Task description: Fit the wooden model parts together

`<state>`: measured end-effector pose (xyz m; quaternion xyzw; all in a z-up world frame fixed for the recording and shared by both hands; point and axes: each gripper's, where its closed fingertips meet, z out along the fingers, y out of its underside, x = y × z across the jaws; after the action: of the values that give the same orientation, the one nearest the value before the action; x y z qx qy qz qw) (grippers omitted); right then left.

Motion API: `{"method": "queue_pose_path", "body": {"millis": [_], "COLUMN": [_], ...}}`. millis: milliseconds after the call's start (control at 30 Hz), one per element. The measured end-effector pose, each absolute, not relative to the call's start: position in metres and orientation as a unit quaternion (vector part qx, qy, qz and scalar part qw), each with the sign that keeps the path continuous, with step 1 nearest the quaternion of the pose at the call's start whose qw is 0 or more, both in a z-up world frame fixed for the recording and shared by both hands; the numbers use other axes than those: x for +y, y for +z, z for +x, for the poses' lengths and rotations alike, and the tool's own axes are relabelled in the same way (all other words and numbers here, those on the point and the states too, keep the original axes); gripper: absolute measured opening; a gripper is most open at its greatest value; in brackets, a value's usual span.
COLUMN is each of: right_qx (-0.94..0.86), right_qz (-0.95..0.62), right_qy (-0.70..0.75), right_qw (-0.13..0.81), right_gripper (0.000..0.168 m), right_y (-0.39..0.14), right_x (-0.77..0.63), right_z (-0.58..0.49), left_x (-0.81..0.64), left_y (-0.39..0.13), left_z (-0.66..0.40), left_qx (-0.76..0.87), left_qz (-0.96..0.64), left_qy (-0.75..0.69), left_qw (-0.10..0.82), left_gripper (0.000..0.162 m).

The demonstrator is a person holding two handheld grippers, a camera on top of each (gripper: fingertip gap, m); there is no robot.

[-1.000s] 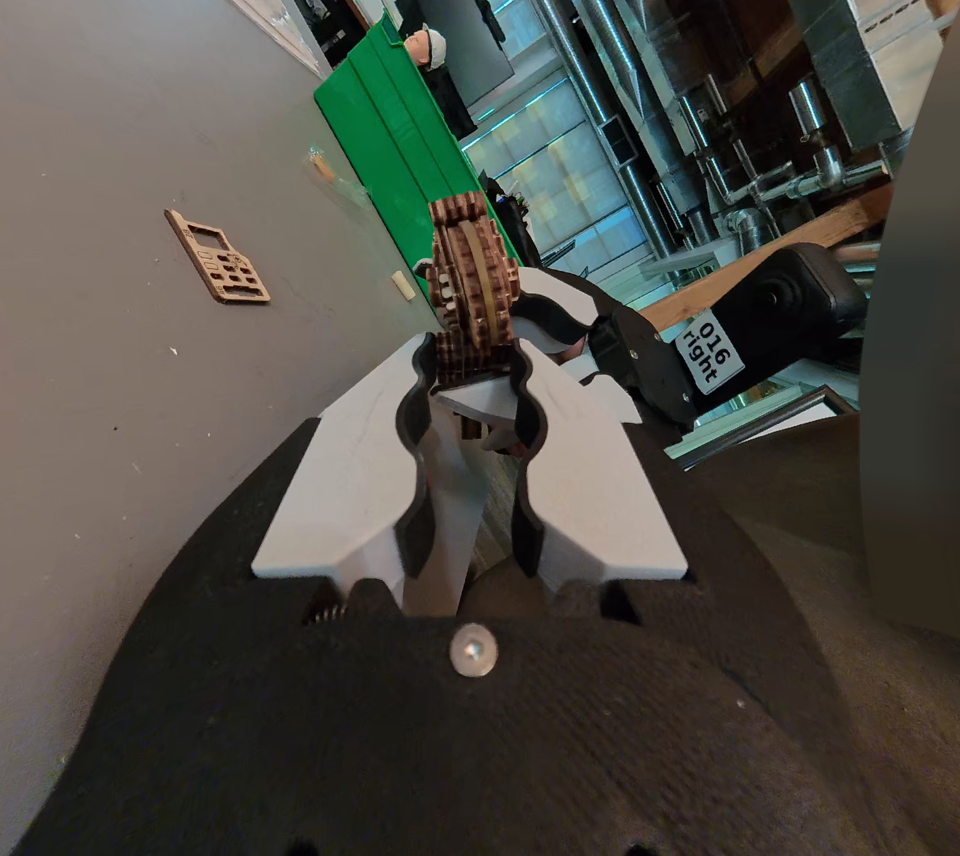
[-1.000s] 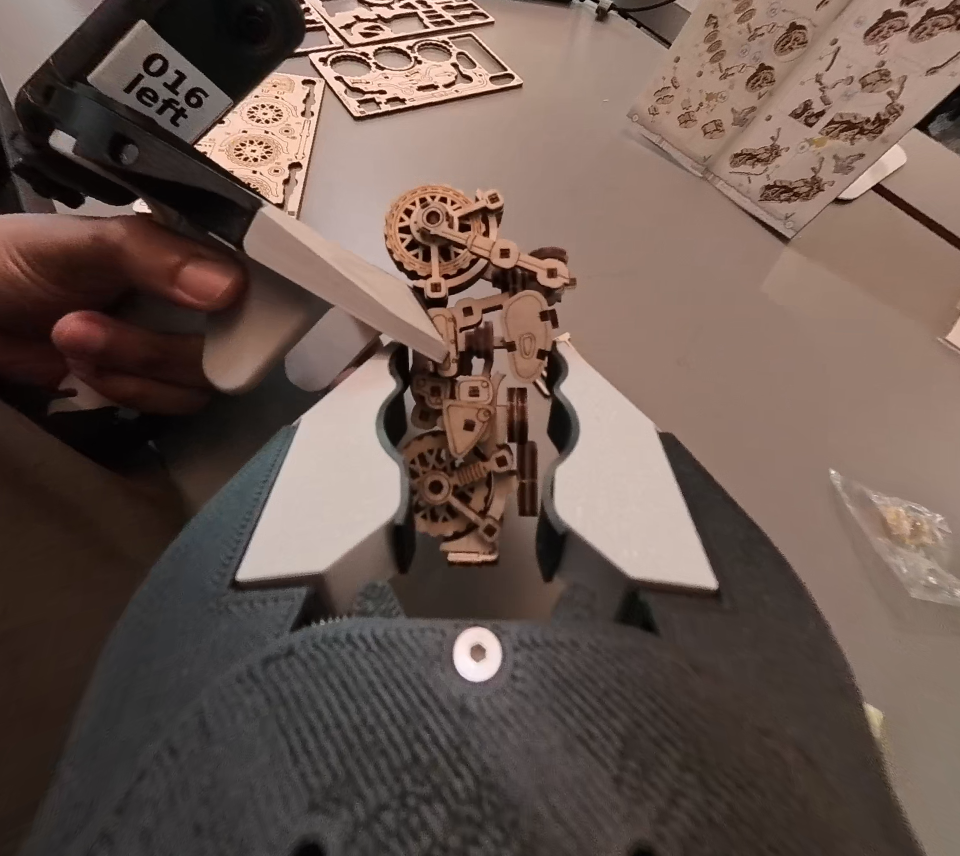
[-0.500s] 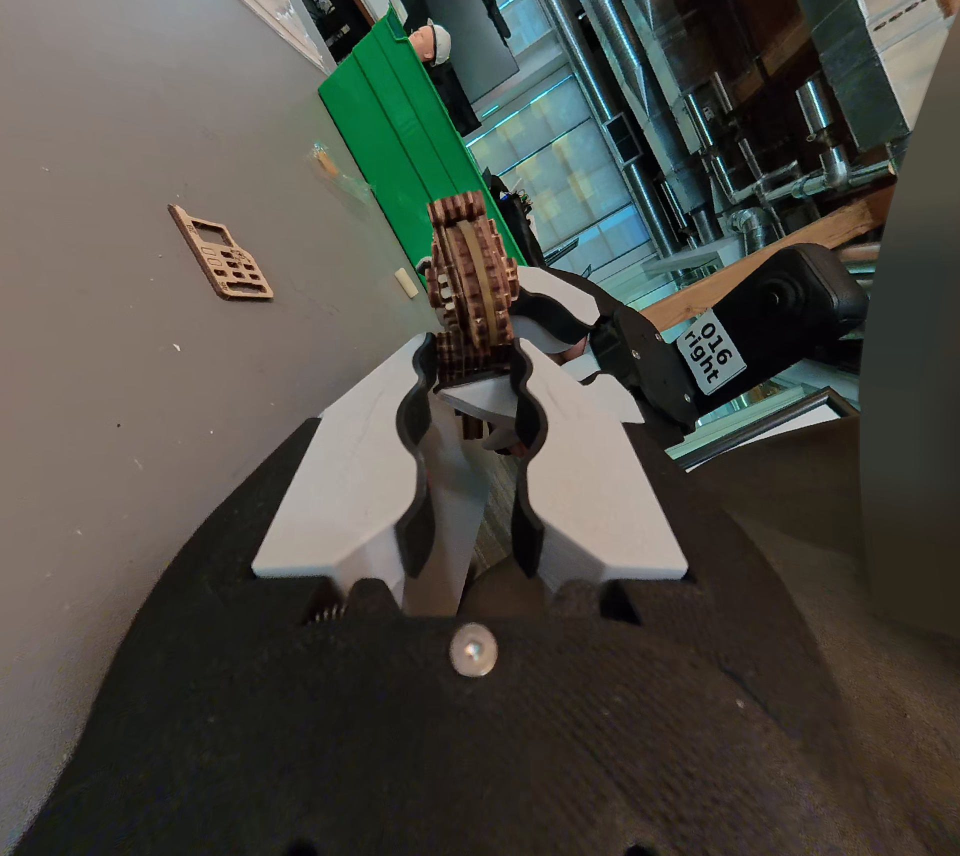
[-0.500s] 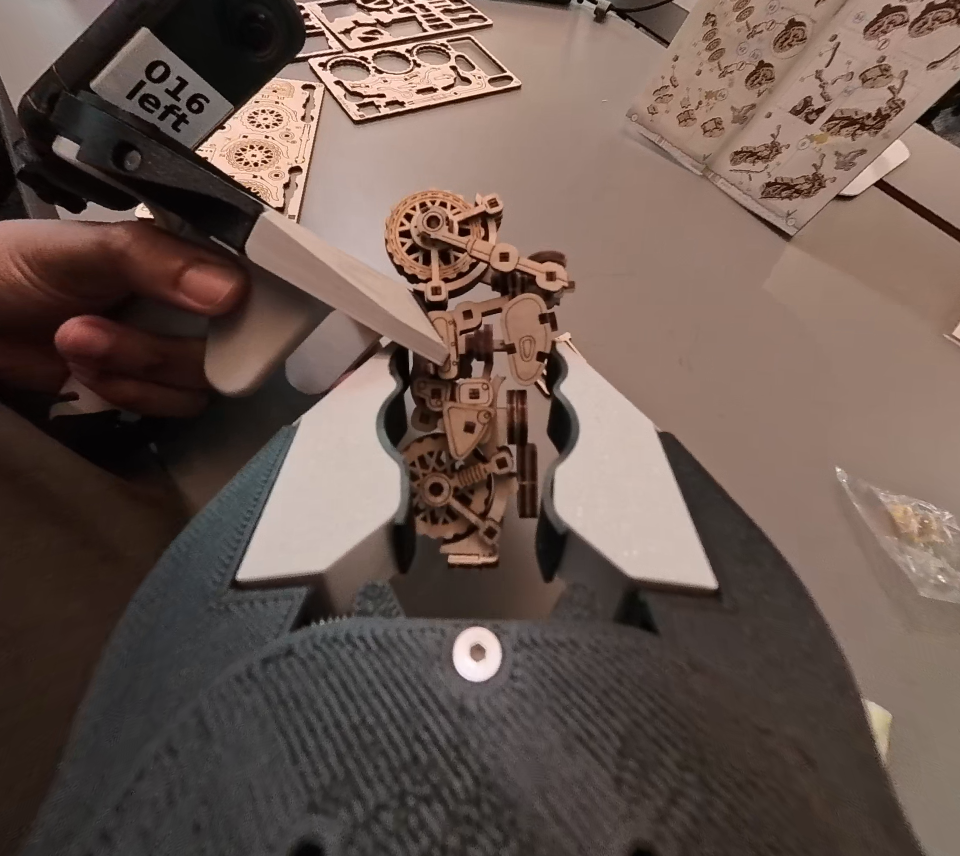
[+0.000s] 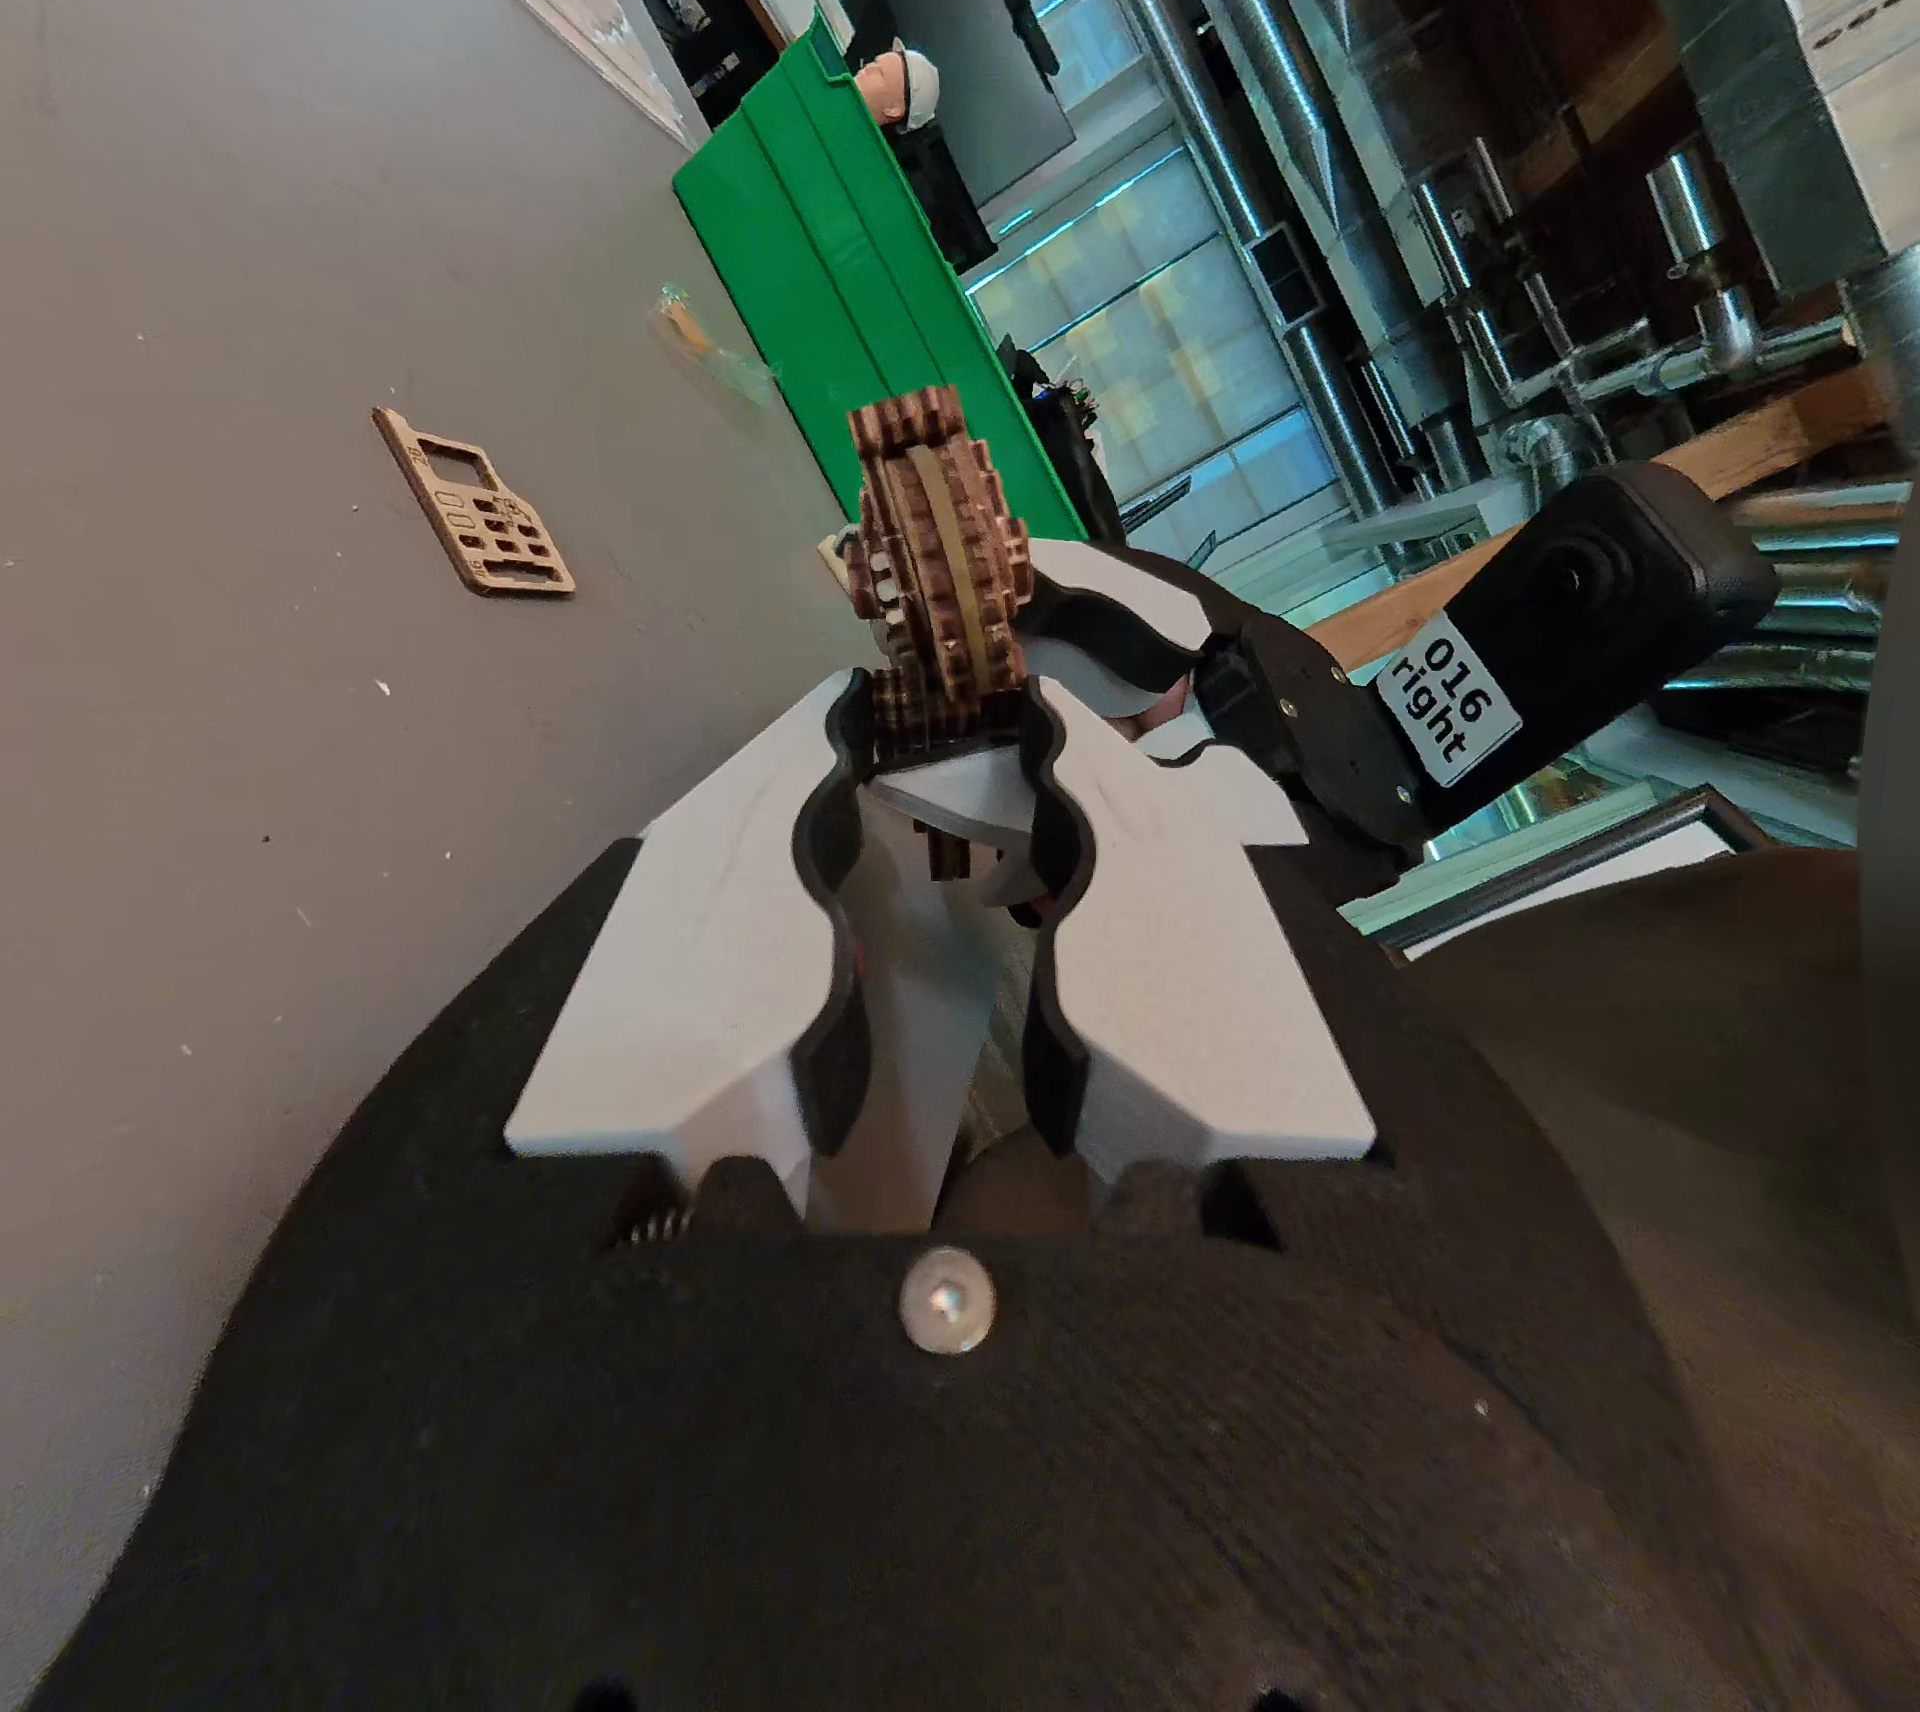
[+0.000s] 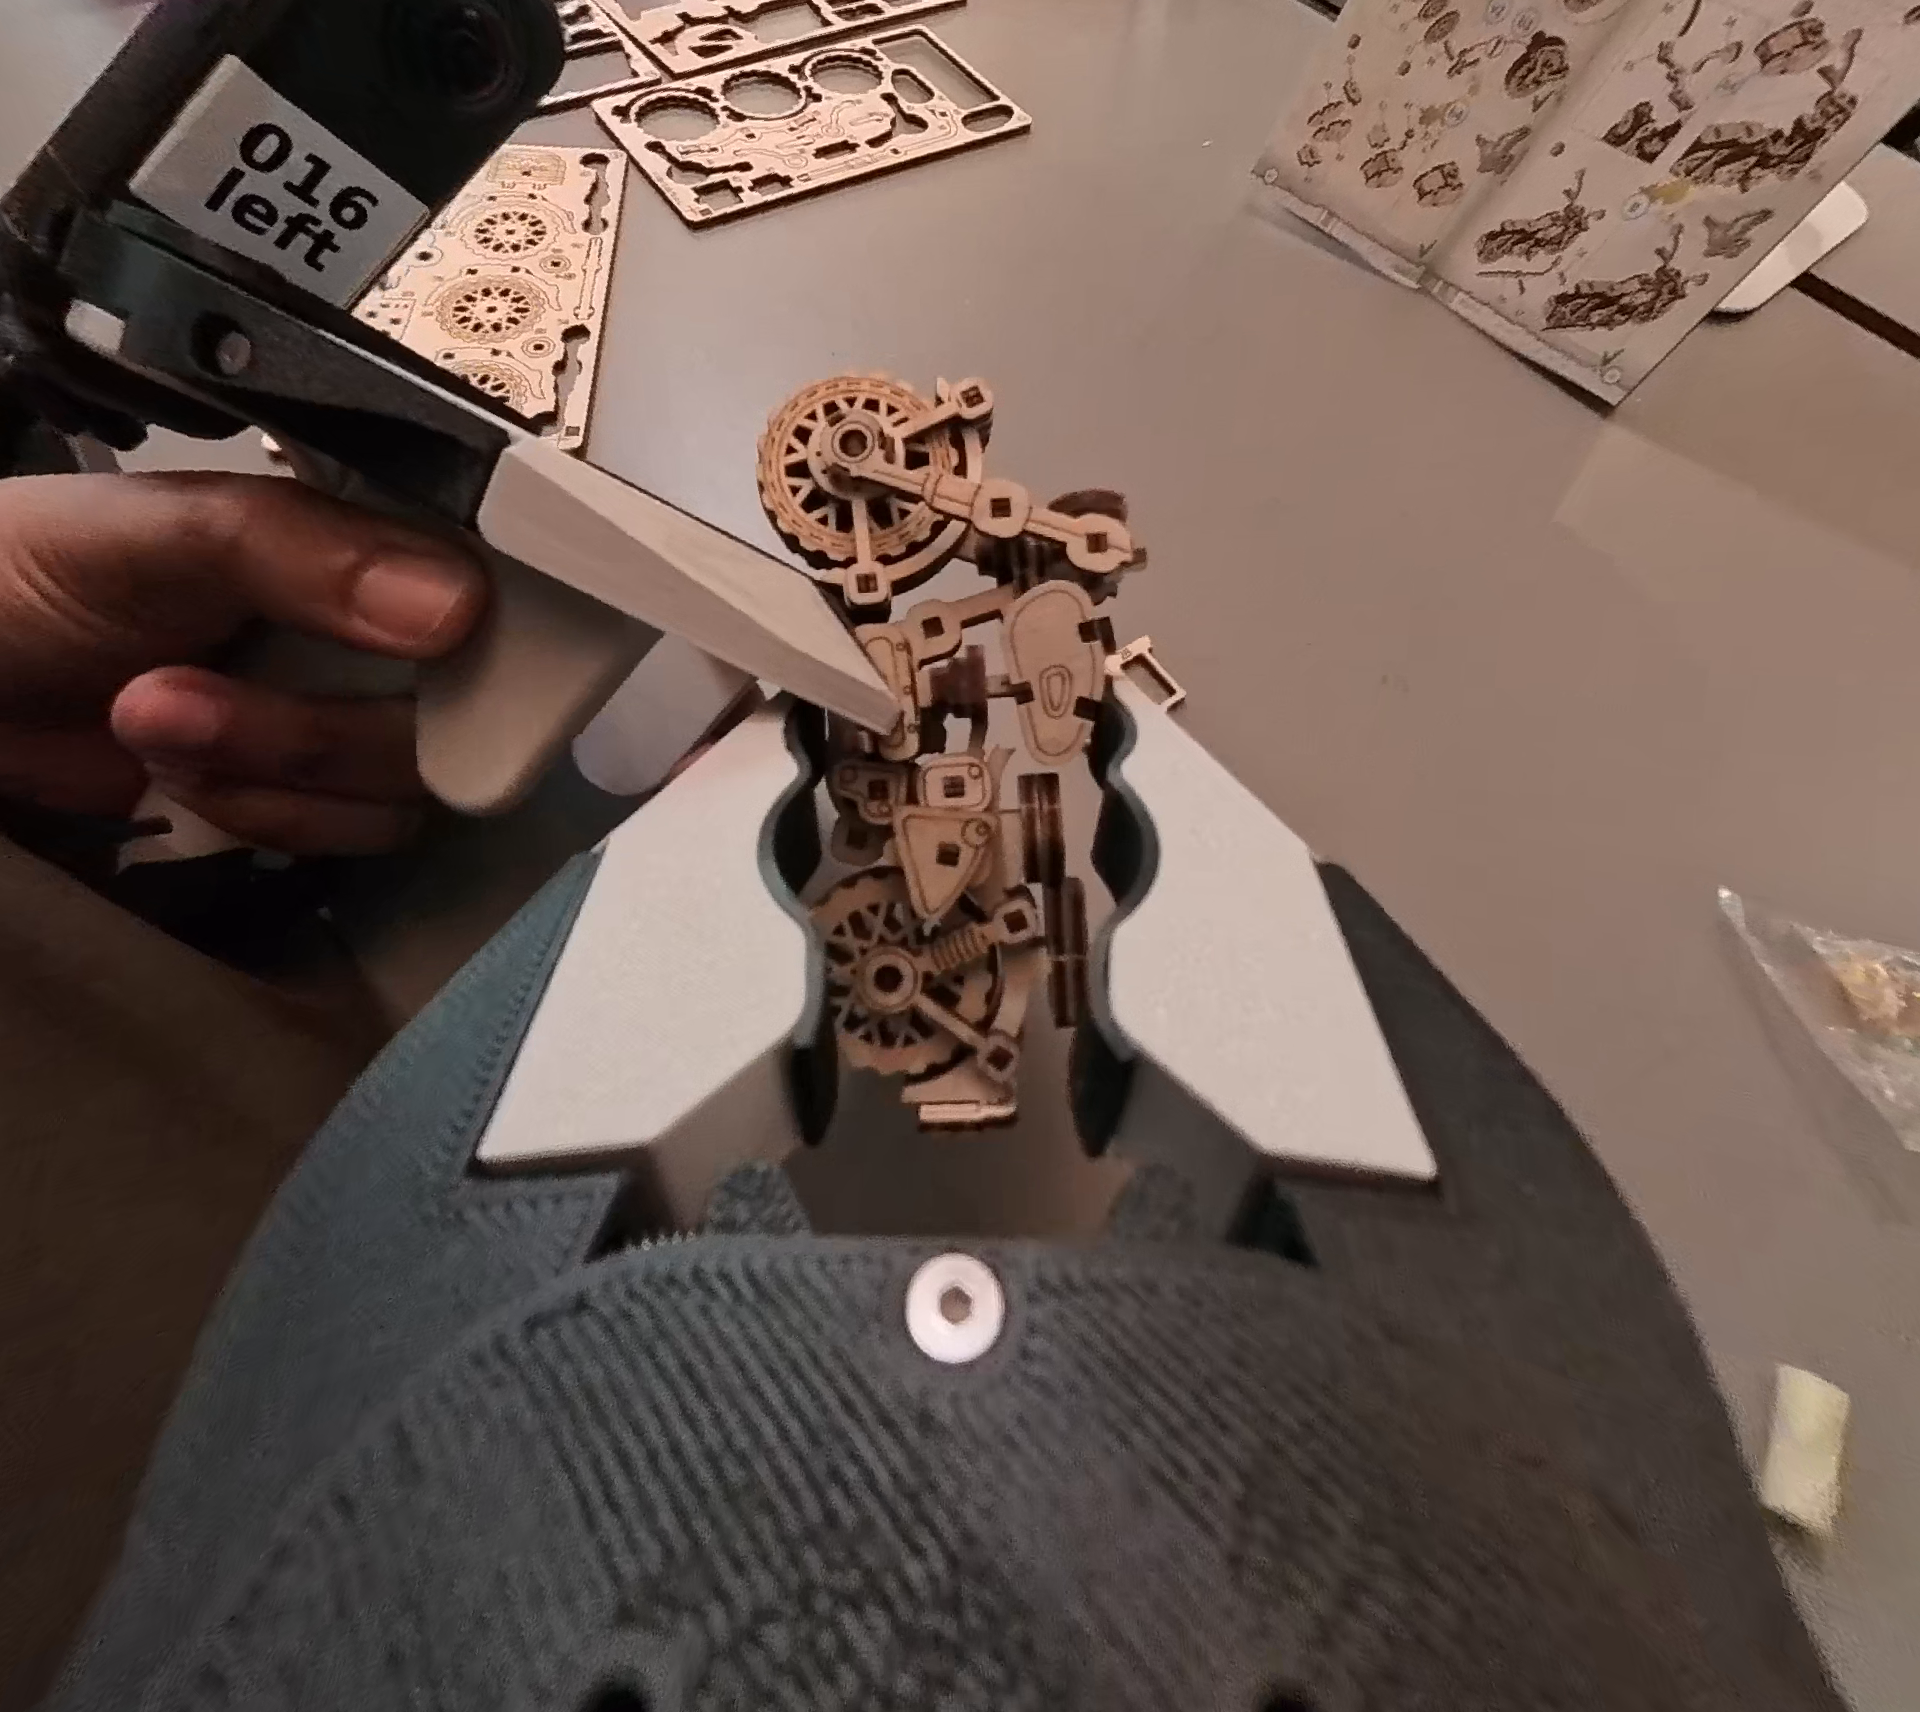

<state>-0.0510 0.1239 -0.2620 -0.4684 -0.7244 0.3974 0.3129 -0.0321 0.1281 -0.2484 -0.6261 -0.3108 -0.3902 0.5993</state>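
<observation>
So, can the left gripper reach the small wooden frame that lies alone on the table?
Probably not as things stand: the left gripper is shut on the wooden motorcycle model, as is the right gripper. The table around the small wooden frame is bare.

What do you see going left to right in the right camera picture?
Hand → left gripper → wooden model → plastic bag.

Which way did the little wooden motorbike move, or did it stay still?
No. The wooden motorbike stays in the same spot against the wooden sheet with round holes behind it.
</observation>
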Motion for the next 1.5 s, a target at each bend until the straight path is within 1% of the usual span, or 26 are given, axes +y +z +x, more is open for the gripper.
{"method": "queue_pose_path", "body": {"millis": [867, 1033, 1100, 1200, 1267, 1500], "right_qx": [-0.741, -0.731, -0.732, -0.726, -0.722, -0.739], "right_qz": [-0.456, -0.46, -0.455, -0.455, -0.452, -0.409], "right_qy": [0.37, 0.388, 0.387, 0.394, 0.41, 0.421], "right_qw": [0.325, 0.321, 0.327, 0.333, 0.325, 0.33], "right_gripper": [0.049, 0.049, 0.05, 0.064, 0.068, 0.064], "right_y": [-0.265, -0.261, -0.26, -0.257, -0.255, -0.255], "right_x": [0.124, 0.124, 0.125, 0.129, 0.128, 0.121], "right_z": [-0.05, -0.051, -0.05, -0.051, -0.051, -0.049], "left_x": [0.128, 0.128, 0.127, 0.127, 0.127, 0.129], "left_y": [-0.251, -0.248, -0.247, -0.246, -0.246, -0.247], "left_z": [-0.031, -0.031, -0.031, -0.032, -0.031, -0.023], "left_qx": [-0.314, -0.31, -0.308, -0.311, -0.308, -0.291], "left_qz": [-0.631, -0.627, -0.625, -0.62, -0.62, -0.63], "left_qy": [-0.391, -0.391, -0.393, -0.4, -0.406, -0.421], "left_qw": [0.591, 0.598, 0.6, 0.599, 0.597, 0.584], "left_gripper": [0.025, 0.025, 0.025, 0.025, 0.025, 0.025]}}
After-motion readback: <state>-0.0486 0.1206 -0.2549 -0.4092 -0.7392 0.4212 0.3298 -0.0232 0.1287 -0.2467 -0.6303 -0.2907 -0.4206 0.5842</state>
